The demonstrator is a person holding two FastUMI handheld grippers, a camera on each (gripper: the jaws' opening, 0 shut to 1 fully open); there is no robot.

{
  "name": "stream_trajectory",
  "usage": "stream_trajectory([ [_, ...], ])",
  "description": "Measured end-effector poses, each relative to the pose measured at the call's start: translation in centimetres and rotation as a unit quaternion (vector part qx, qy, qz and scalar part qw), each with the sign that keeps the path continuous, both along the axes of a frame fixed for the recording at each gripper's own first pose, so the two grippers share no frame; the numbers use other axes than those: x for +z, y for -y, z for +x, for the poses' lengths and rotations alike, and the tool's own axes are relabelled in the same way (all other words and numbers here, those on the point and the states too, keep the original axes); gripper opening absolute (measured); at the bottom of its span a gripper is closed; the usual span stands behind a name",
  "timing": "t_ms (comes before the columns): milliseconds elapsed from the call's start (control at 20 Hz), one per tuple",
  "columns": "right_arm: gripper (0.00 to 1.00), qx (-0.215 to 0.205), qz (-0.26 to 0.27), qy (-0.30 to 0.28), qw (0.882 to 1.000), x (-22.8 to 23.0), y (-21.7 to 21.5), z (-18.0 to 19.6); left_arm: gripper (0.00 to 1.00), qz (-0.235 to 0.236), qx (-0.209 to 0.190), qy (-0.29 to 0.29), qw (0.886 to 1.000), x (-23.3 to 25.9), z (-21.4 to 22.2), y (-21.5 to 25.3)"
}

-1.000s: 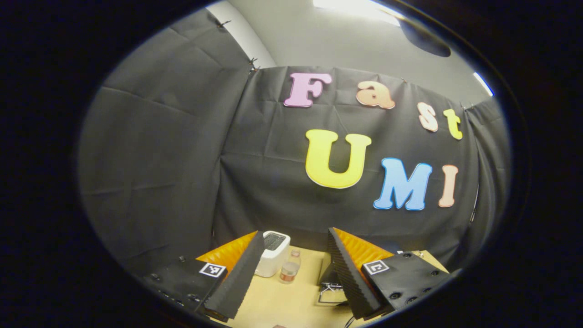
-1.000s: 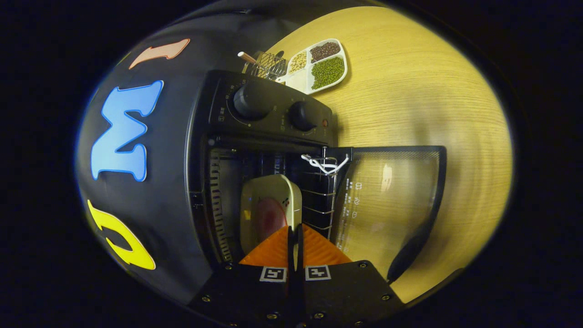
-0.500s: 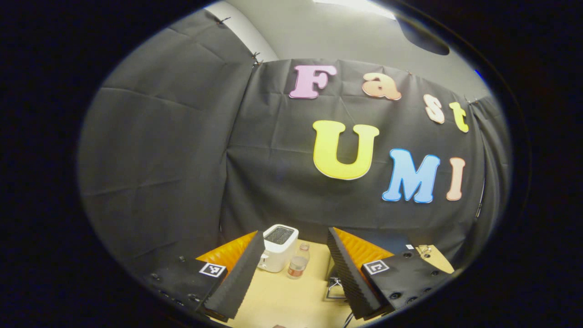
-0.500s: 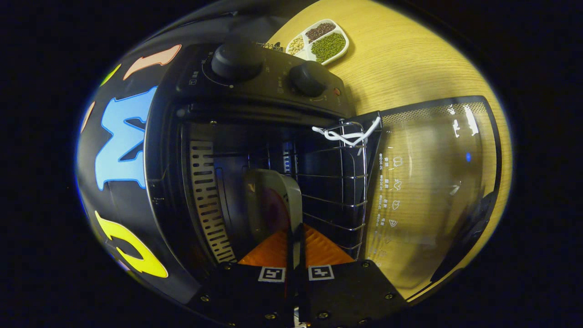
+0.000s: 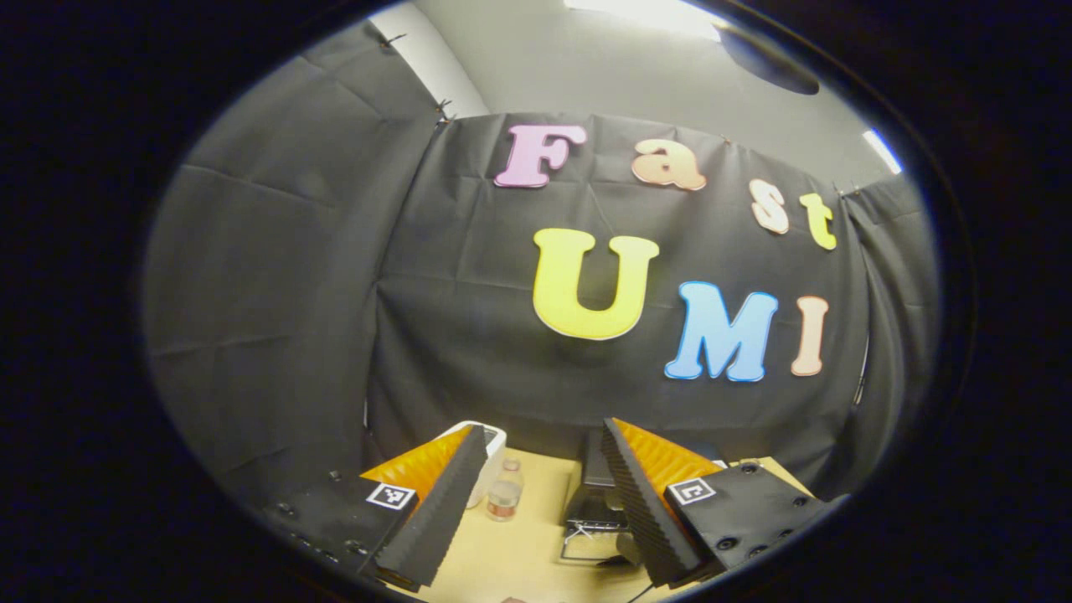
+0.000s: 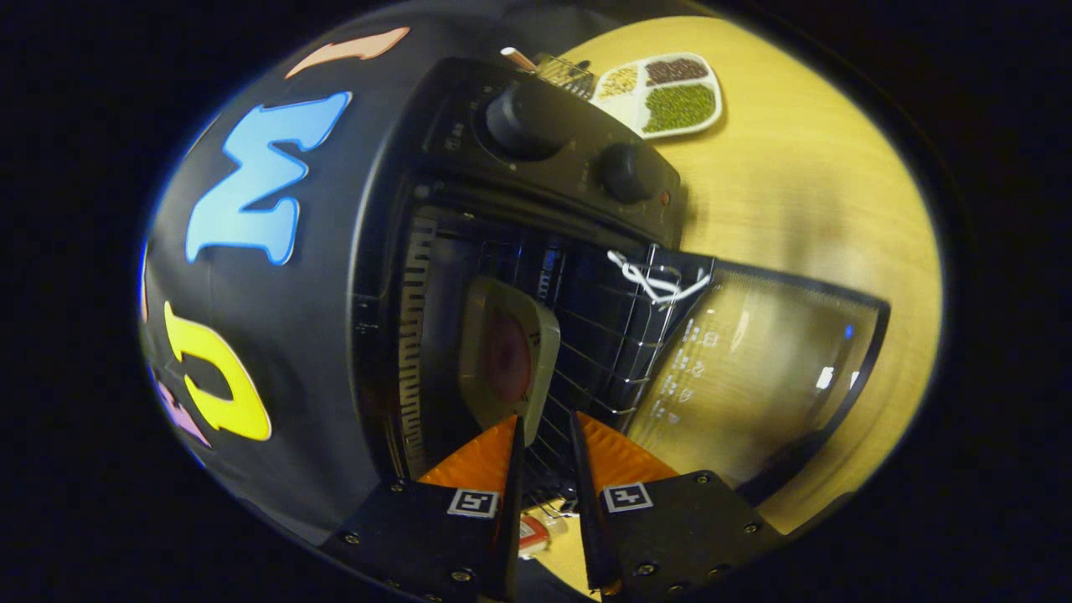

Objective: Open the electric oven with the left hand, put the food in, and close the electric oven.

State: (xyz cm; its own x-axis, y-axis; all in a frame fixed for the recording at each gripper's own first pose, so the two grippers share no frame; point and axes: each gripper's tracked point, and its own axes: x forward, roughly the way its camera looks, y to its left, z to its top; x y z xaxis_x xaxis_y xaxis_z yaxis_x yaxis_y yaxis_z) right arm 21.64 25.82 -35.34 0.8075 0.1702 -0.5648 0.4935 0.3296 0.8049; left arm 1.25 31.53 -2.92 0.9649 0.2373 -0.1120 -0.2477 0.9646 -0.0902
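On the pale wooden table stands the black electric oven, the landmark for everything else in the right gripper view. Its glass door hangs fully open, swung out from the cavity toward the table's near side, and the two control knobs sit on the panel beside the opening. Inside the cavity a wire rack lies next to the door hinge, with a white cord knotted on its front edge. A cream plate carrying a round reddish piece of food rests within the oven's mouth, against the rack. Right gripper hovers just outside the oven opening, its fingers parted by a narrow gap and no longer pinching the plate's rim, which sits just ahead of the tips. Beyond the oven's knob end, a divided white dish holds green, dark and pale beans. Seen from the left gripper view, the oven appears small on the table, and the left gripper is held well above and away from it, fingers spread wide and empty, with a small bottle and a white toaster off to the oven's side.
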Motion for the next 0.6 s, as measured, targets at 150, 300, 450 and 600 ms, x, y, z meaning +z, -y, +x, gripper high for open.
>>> stream_trajectory([
  [150,0.31,0.079,-0.075,0.021,0.994,1.7,0.9,-2.6,0.94,0.001,-0.020,0.005,1.000,0.0,0.9,2.4],
  [300,0.31,0.135,-0.154,0.058,0.977,5.0,3.3,-4.5,0.98,-0.004,-0.040,0.007,0.999,-0.3,1.8,4.8],
  [450,0.31,0.167,-0.237,0.095,0.952,8.6,6.5,-5.7,0.99,-0.008,-0.060,0.005,0.998,-0.8,2.8,7.6],
  [600,0.32,0.197,-0.322,0.144,0.915,13.1,9.1,-7.3,0.99,-0.002,-0.083,0.008,0.996,-0.8,3.8,10.3],
])
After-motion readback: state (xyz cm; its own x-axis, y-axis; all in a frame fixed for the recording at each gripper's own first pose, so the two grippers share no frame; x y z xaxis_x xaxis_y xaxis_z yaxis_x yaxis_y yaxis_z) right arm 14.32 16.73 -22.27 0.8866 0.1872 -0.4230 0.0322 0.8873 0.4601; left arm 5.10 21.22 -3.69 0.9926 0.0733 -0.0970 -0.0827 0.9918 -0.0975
